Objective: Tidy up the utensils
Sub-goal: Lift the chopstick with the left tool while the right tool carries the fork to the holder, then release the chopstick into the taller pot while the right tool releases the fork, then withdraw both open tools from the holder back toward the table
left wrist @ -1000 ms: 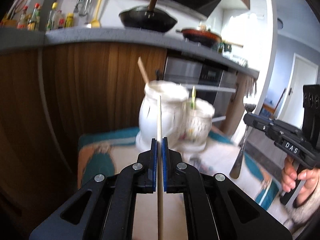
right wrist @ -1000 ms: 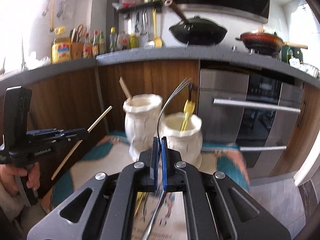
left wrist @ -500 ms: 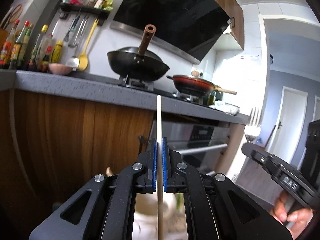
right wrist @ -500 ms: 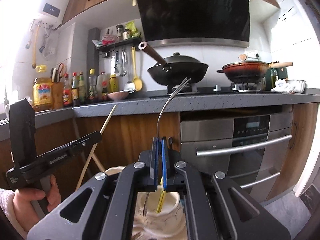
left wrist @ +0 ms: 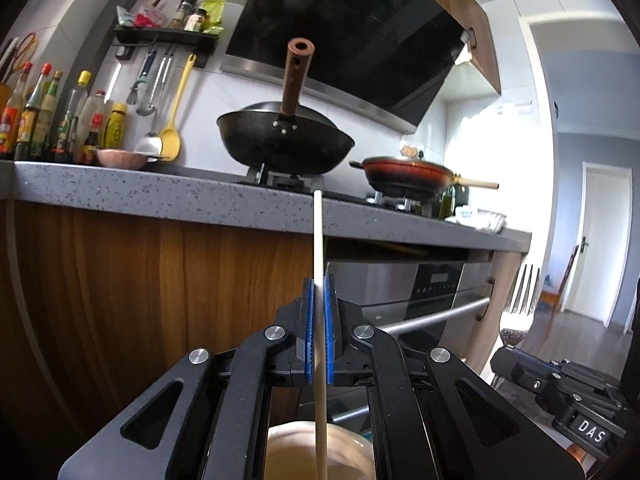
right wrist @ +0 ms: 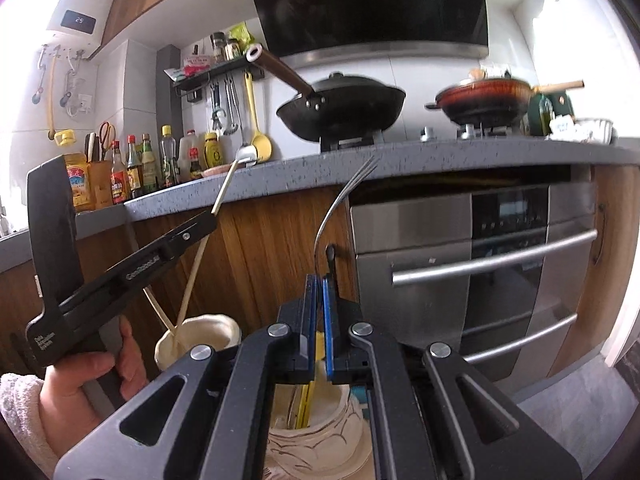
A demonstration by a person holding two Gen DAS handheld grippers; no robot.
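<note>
We have raised both tongs and levelled them out since a second ago: then each camera looked down on two pale jars on a patterned cloth, and now the counter, wok and oven fill both views while the jars have slid to the bottom edge, right under the jaws. We read that as both utensils being carried over their jars, so what remains is lowering and letting go.

The left gripper [left wrist: 318, 328] is clamped narrow on a wooden chopstick [left wrist: 318, 240], which stands nearly upright between the blue pads, its top above the jaws and its lower length running down past them. Directly below it is the mouth of the taller jar [left wrist: 348, 446]. From the right wrist view that same jar [right wrist: 208, 334] sits down and left of the right tongs, and the held chopstick's lower end appears to reach its mouth, beside a second chopstick [right wrist: 158, 312] already leaning inside. Whether the tip is actually in, we cannot tell.

The right gripper [right wrist: 319, 332] is closed tight on a metal fork [right wrist: 340, 200], tines up and curving away above the jaws. Just beneath it is the shorter jar [right wrist: 320, 440], holding a yellow utensil [right wrist: 304, 404] upright; what kind it is we cannot make out. The fork's handle end is hidden behind the tongs, so we cannot say whether it has entered that jar.
</note>
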